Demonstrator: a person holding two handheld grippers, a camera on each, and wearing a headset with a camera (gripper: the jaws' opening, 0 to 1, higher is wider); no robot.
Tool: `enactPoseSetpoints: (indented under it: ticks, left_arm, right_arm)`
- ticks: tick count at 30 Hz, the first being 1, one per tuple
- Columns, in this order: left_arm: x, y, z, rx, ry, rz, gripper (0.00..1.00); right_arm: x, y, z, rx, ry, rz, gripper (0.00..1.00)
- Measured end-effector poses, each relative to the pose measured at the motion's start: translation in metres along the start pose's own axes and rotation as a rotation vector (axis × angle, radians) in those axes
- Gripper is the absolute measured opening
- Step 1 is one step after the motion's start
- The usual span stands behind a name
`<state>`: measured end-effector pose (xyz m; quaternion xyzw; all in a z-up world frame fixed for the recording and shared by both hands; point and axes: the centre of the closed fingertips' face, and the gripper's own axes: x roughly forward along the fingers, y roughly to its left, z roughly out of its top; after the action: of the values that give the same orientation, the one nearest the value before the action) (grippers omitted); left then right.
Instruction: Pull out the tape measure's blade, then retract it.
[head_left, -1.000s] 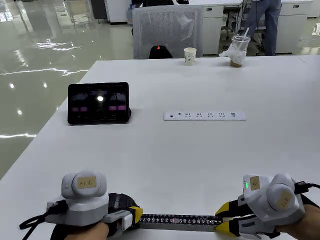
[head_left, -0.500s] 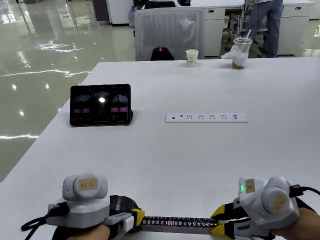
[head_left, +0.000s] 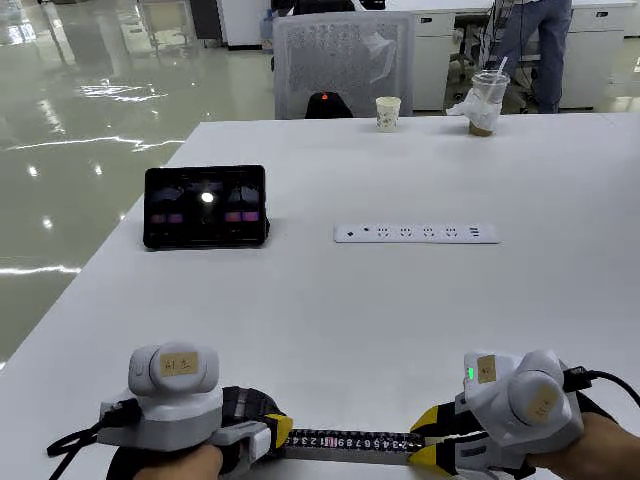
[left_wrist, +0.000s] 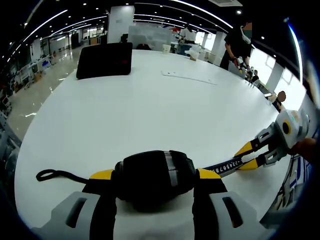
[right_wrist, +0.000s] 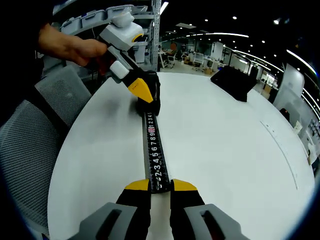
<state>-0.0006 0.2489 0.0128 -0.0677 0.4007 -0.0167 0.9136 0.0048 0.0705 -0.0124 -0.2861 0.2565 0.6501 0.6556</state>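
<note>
- Tape measure (left_wrist: 154, 177): sitting squeezed between the jaws of the left gripper (head_left: 272, 432), low over the white table (head_left: 400, 320), with its black strap (left_wrist: 50, 175) trailing off beside that gripper.
- Holding the blade (right_wrist: 152, 150) out flat, running straight ahead of the right gripper (right_wrist: 160, 186).
- Pinching the blade's tip, right jaws pressed nearly together.

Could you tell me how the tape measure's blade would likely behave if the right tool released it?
The blade looks thin and springy, held straight between the case in the left tool and the right tool, so it would probably snap back. Its end might whip or skid across the smooth table.
</note>
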Motion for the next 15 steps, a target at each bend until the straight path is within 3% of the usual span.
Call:
enactPoseSetpoints:
  ticks: [15]
  left_arm:
    - [0.0, 0.0, 0.0, -0.003, 0.002, -0.007, 0.56]
  right_arm:
    - [0.011, 0.002, 0.011, -0.006, -0.011, 0.005, 0.11]
